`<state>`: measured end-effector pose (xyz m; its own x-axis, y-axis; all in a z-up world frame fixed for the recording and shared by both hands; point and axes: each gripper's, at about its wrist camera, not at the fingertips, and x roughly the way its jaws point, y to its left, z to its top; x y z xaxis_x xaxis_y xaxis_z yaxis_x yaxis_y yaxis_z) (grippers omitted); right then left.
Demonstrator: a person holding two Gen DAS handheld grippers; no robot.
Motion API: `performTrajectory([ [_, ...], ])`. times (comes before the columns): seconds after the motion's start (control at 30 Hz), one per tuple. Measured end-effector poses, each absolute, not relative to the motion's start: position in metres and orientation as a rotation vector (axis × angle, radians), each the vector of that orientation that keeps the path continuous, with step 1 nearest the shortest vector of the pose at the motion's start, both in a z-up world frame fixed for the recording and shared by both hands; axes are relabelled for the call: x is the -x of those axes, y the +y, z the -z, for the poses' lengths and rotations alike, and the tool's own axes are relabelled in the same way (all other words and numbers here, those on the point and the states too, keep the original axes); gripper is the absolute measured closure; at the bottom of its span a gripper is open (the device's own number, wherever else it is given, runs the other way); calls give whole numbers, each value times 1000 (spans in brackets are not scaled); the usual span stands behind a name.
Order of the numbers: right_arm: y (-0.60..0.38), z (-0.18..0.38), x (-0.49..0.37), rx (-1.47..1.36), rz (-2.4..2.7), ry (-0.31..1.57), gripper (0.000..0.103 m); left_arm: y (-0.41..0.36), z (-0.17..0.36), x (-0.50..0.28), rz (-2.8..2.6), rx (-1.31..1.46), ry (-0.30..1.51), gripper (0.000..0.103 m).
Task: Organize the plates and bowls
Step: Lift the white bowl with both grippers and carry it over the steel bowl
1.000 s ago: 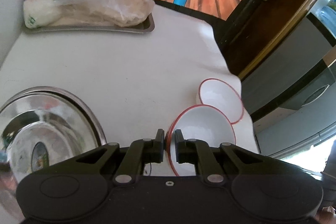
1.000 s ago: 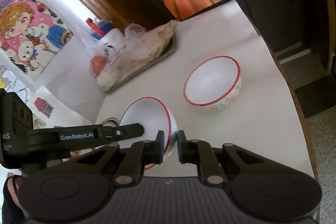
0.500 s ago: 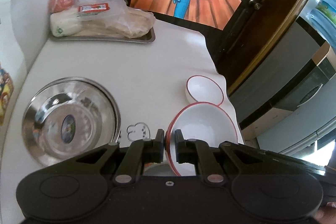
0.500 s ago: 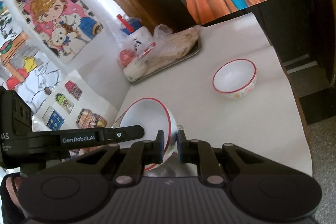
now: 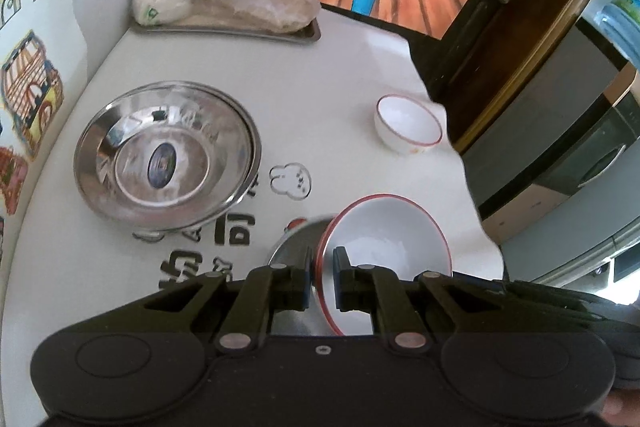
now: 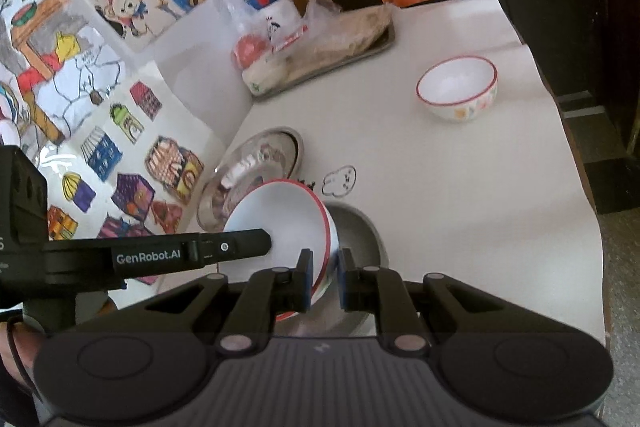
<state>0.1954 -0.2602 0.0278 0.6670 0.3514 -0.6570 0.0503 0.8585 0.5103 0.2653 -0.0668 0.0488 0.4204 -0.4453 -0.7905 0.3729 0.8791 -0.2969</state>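
A white bowl with a red rim (image 5: 384, 239) hangs tilted above the table, held from two sides. My left gripper (image 5: 322, 259) is shut on its near rim. In the right wrist view the same bowl (image 6: 280, 215) is pinched at its other rim by my right gripper (image 6: 325, 259), and the left gripper's finger (image 6: 240, 247) reaches in from the left. A grey steel dish (image 6: 360, 231) lies under the bowl. A second red-rimmed bowl (image 5: 408, 125) stands upright near the table's right edge. A large steel bowl (image 5: 168, 155) sits to the left.
A steel tray (image 5: 312, 33) with bagged food stands at the back of the white table (image 5: 340, 67). Cartoon stickers cover the wall on the left. The table's right edge (image 5: 460, 155) drops off beside a dark wooden door frame and a poster.
Both grippers have drawn back and risen a little with the bowl, away from the second bowl. The large steel bowl and the steel dish under the held bowl have come into view.
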Motion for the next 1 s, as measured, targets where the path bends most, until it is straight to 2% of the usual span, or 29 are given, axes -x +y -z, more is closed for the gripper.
performTrajectory([
  [1.0,-240,-17,-205,-370,-164,944,87,-74,-20,-259,479,-17,1076,88],
])
